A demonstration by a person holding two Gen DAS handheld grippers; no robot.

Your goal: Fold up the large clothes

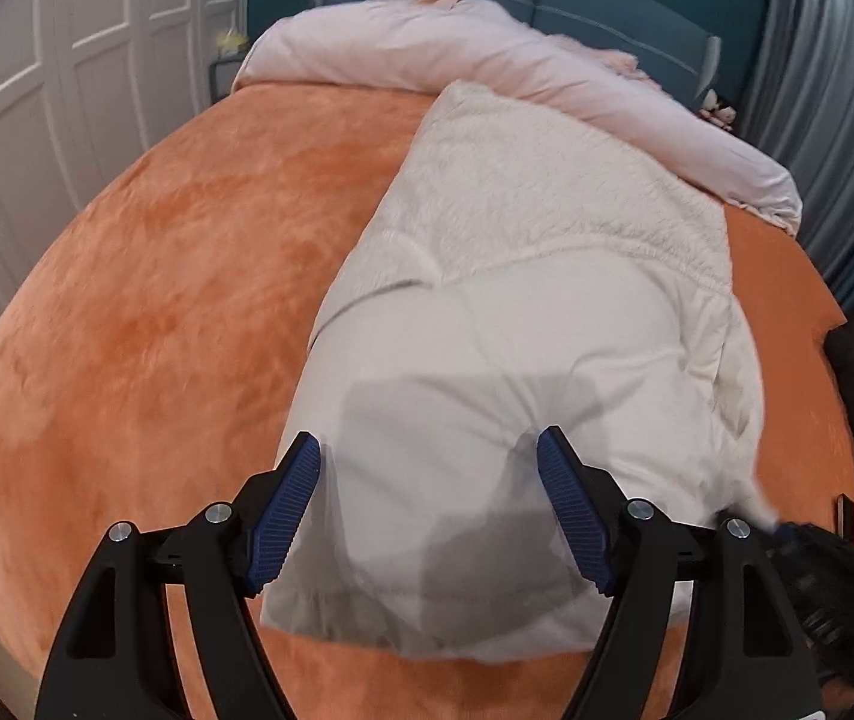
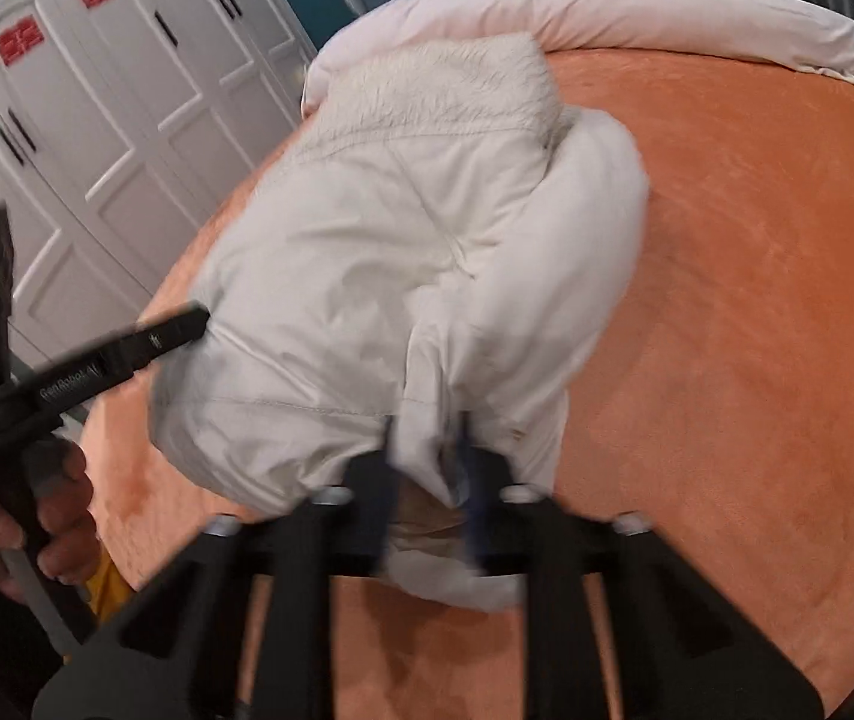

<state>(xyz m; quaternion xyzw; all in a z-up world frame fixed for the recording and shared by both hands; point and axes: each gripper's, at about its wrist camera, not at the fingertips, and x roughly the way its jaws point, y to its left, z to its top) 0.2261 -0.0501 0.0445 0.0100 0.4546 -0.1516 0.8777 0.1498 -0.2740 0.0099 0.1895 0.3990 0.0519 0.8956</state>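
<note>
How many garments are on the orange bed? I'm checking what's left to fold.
1: a bulky white padded coat on the orange bedspread, its hem pinched by the right gripper. Others may be hidden.

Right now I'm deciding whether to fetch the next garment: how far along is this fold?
Done: the white coat lies doubled into a bundle on the orange bed. In hand: the right tool pinches its near edge; the left tool hangs open above it. Left: flattening the puffy bundle, probably another fold.

The bulky off-white padded jacket with a fleecy lining [image 1: 523, 324] lies partly folded on the orange plush bedspread, one corner of it lifted (fleece facing up at the far end).
</note>
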